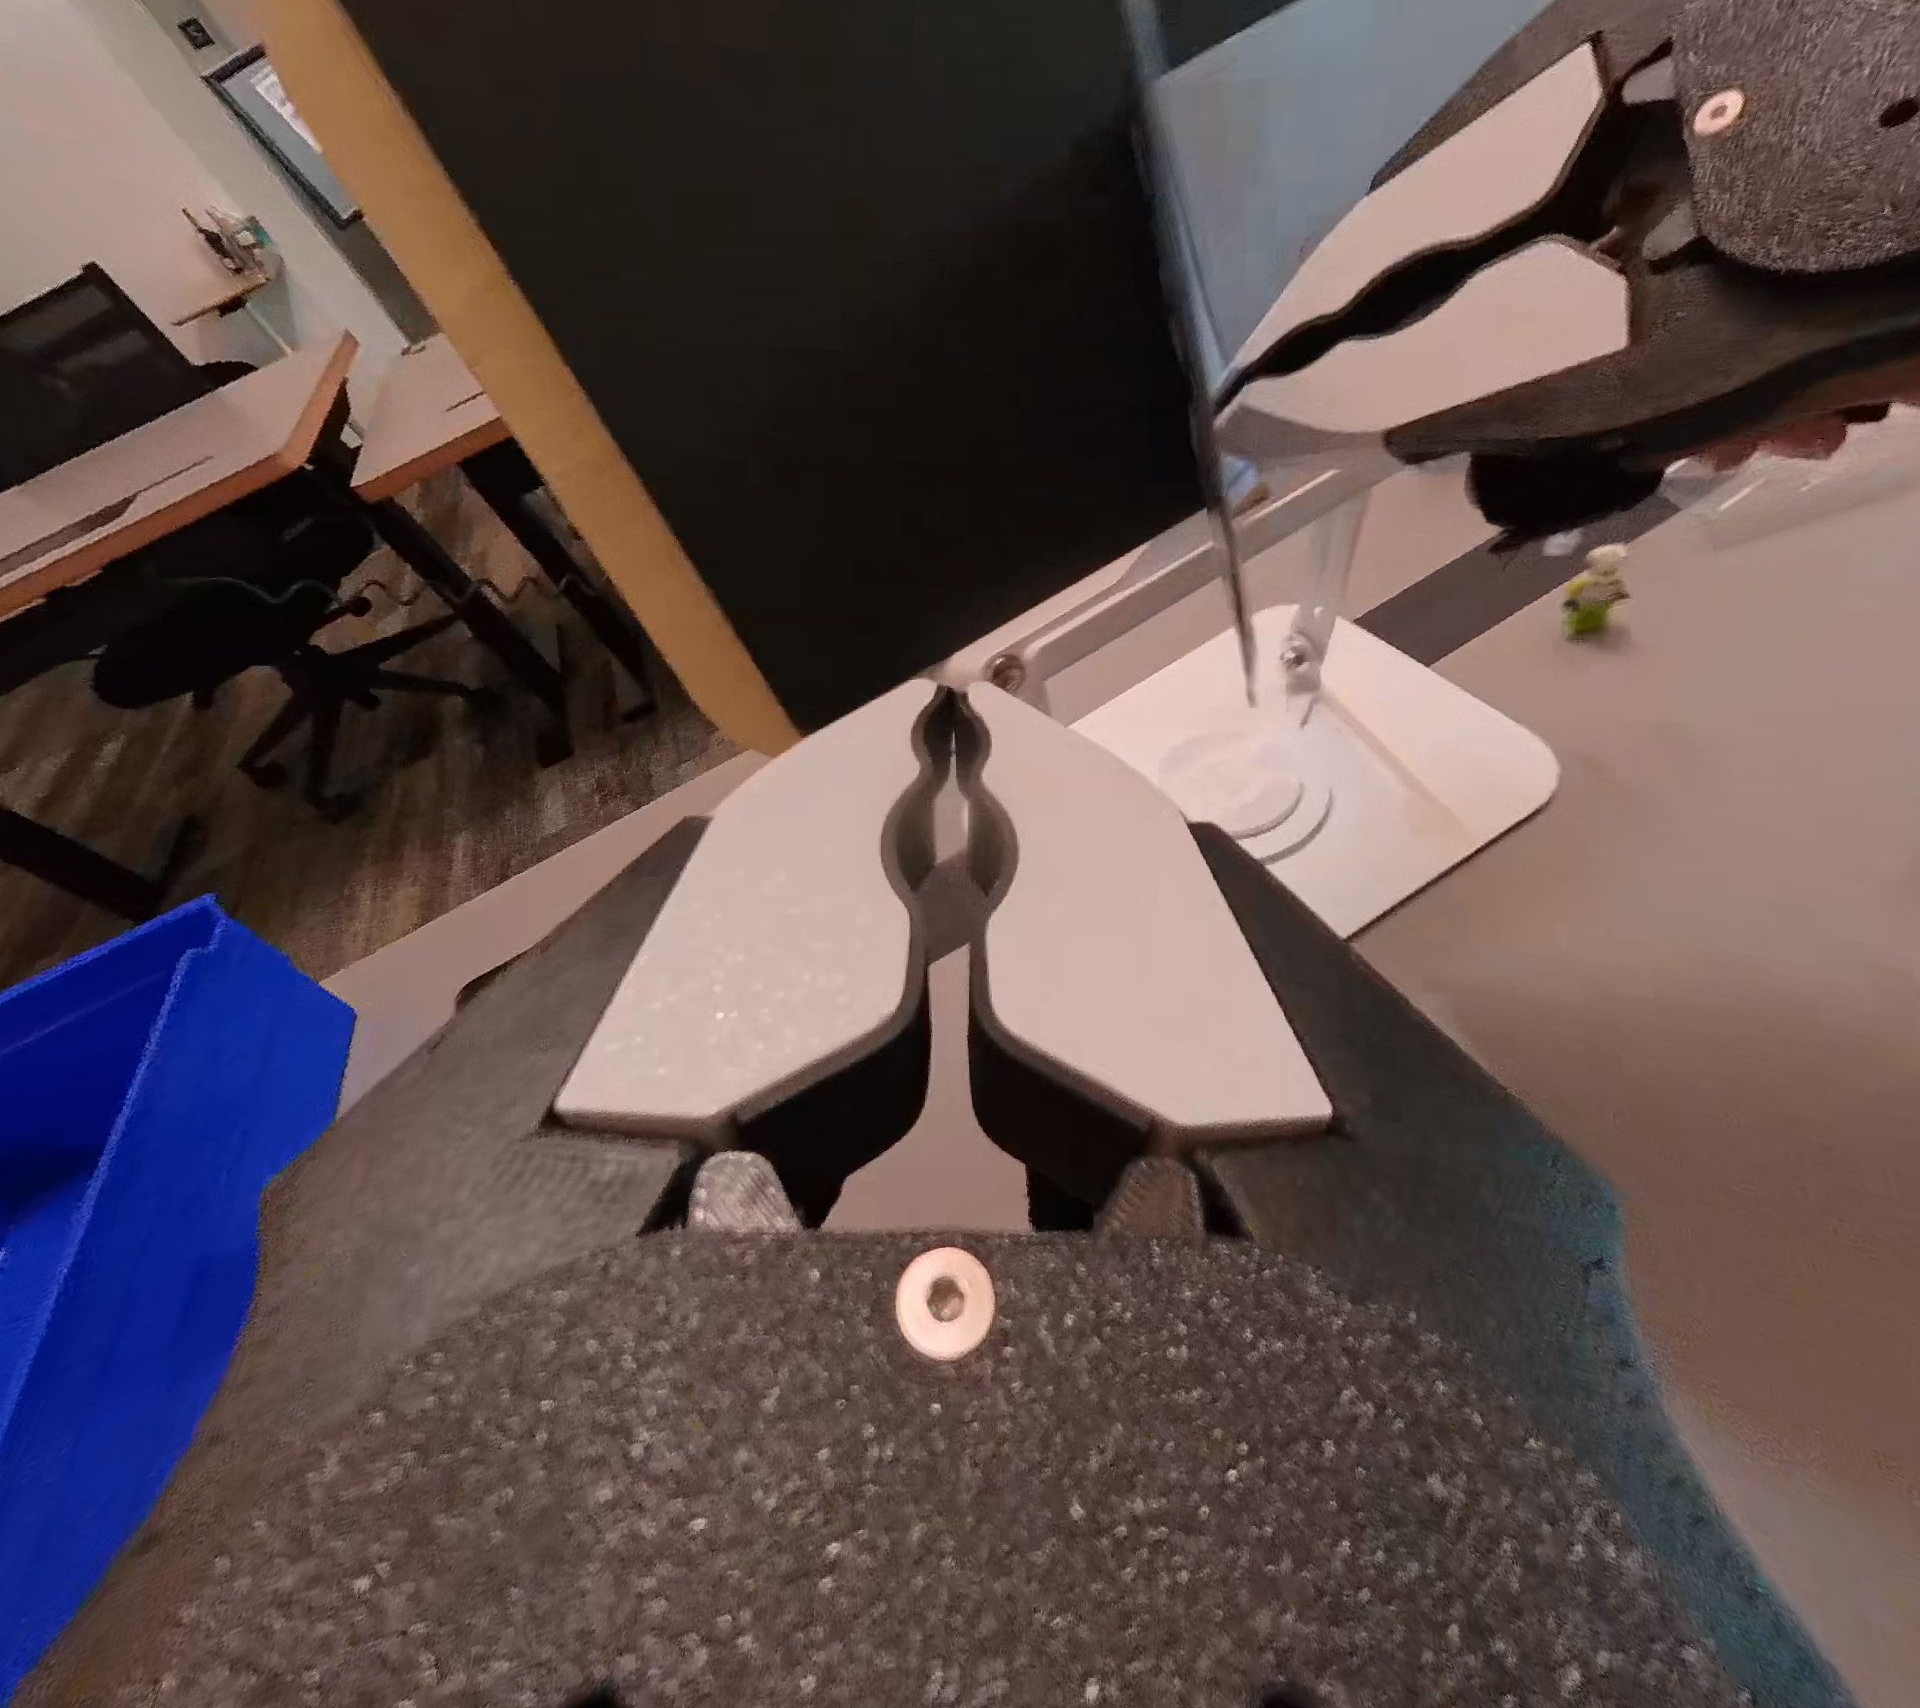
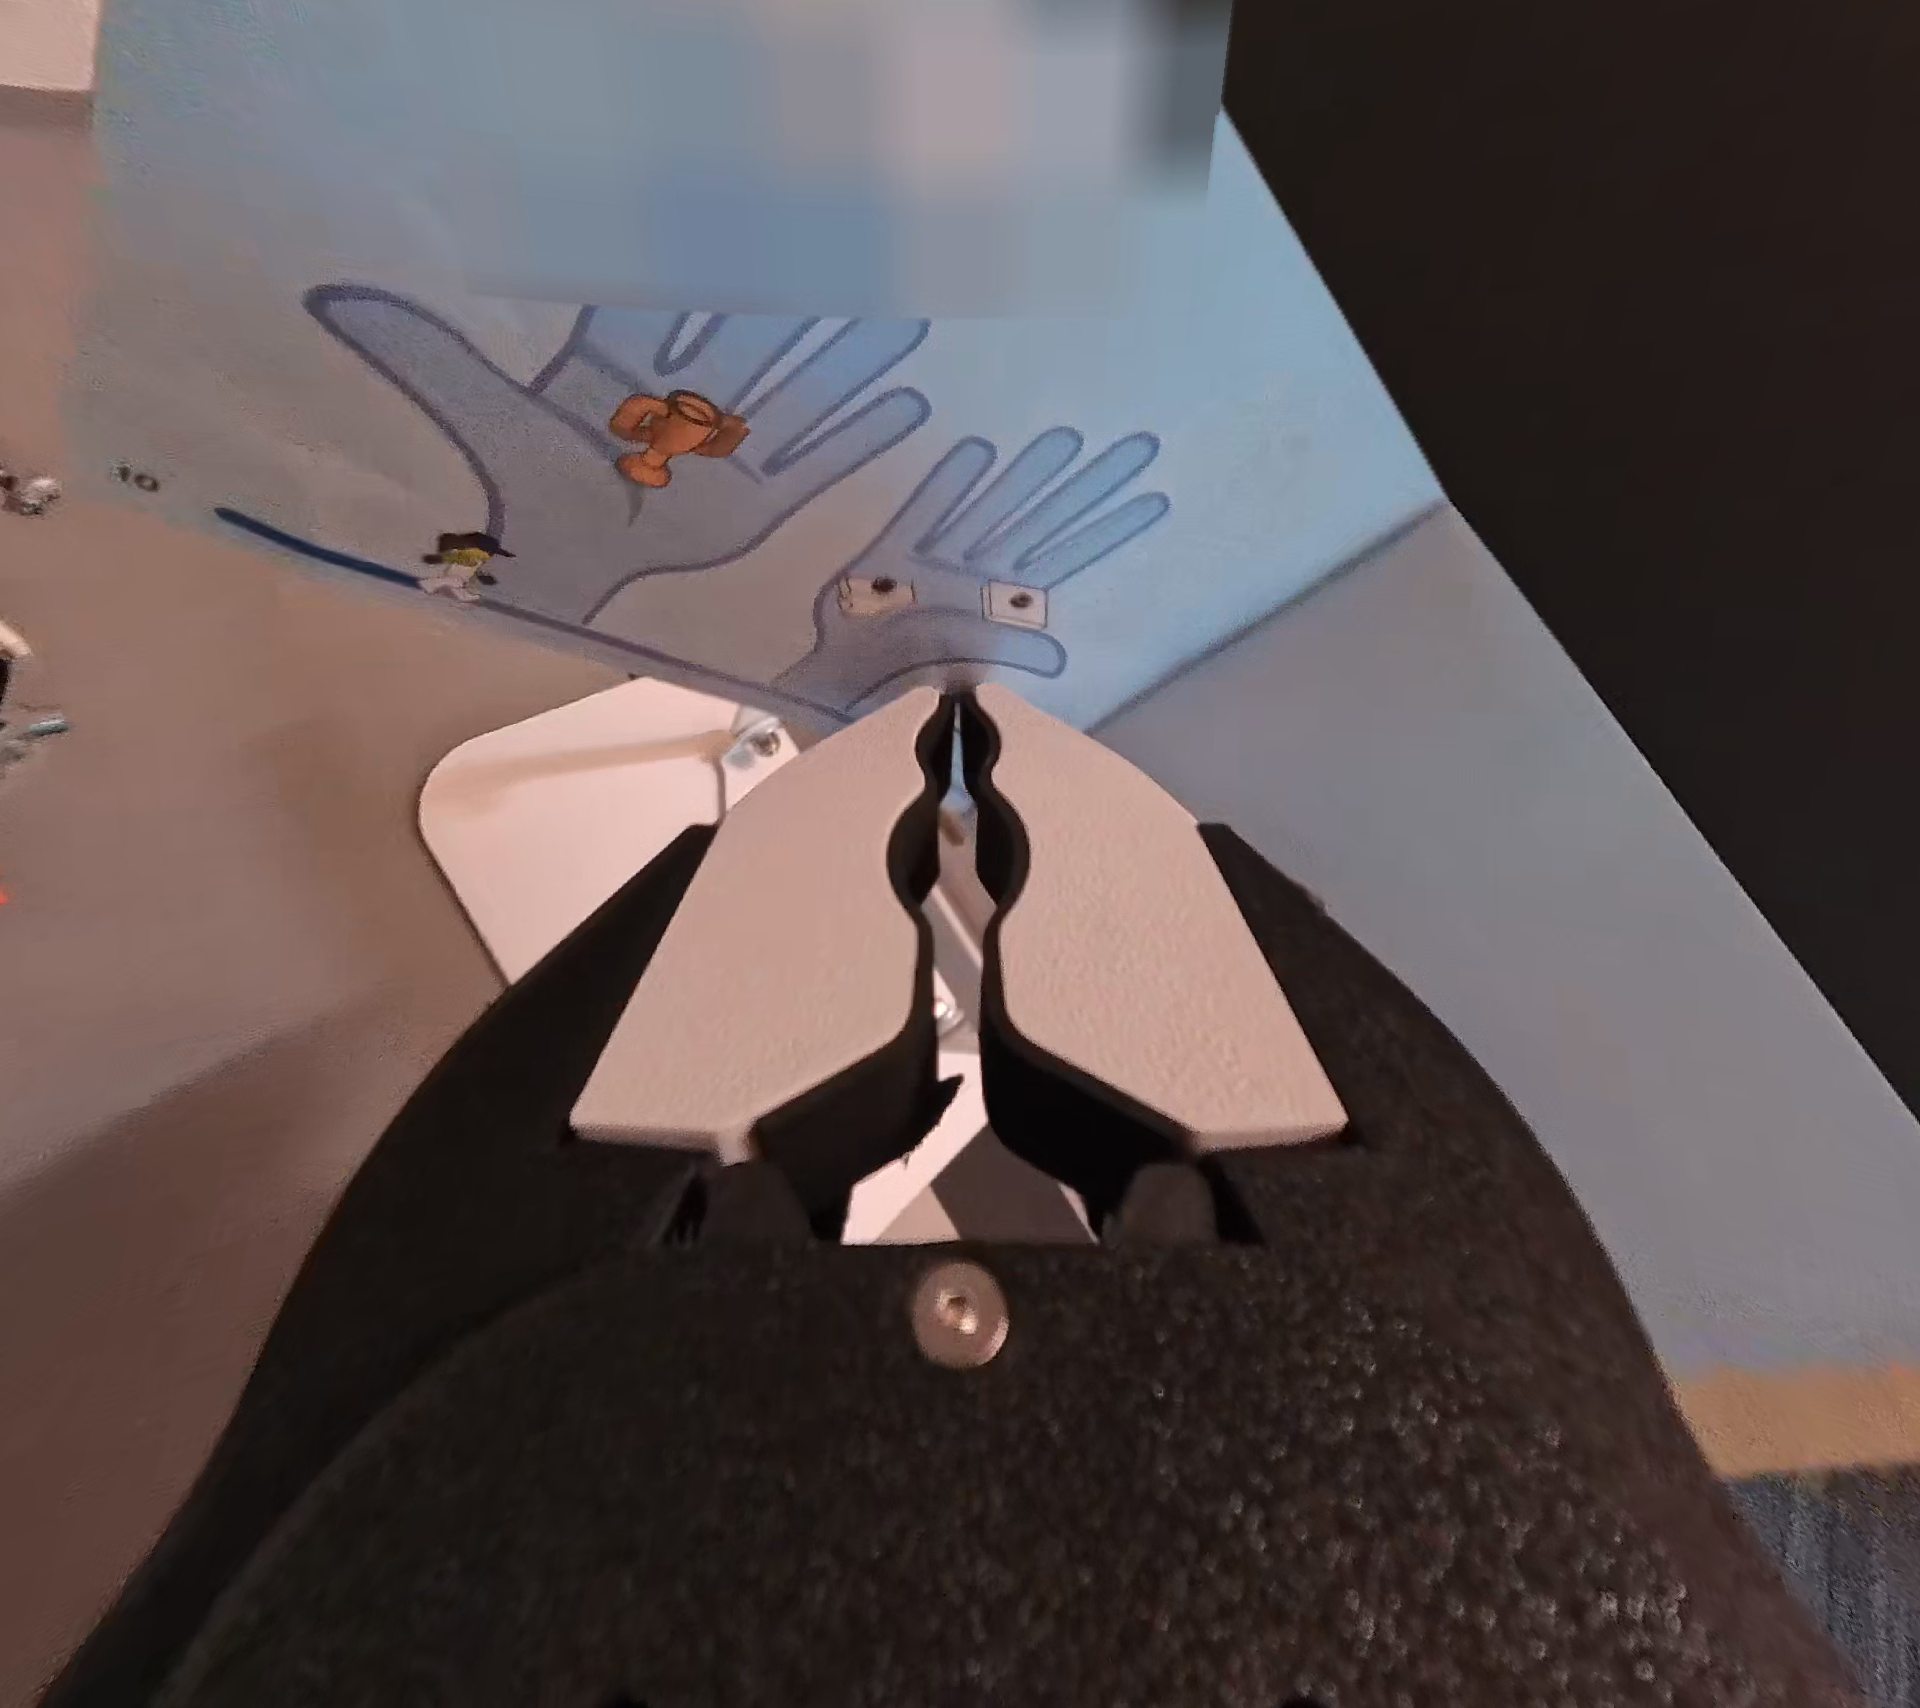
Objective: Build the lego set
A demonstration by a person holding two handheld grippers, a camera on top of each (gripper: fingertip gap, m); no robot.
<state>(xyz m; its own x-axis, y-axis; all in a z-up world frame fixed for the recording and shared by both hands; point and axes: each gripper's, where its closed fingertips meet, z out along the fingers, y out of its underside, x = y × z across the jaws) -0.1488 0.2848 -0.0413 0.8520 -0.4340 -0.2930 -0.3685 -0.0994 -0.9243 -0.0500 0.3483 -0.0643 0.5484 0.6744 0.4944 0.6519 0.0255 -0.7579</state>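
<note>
**Both hand-held grippers at the instruction page, pieces waiting on the bench**

The right hand-held gripper (image 2: 956, 702) is clenched, its tips meeting at the lower edge of the pale blue instruction page (image 2: 727, 224), which stands on a clear holder with a white base (image 2: 540, 806); whether it pinches the sheet or only touches it I cannot tell. Probably it is turning or steadying the page so the next step can be read. The left hand-held gripper (image 1: 951, 708) is also clenched, on nothing, held raised near the bench (image 1: 1714, 983) edge. A small lego minifigure (image 1: 1595, 593) stands well apart on the bench beyond the base. A blue bin (image 1: 135, 1191) sits at left.
</note>
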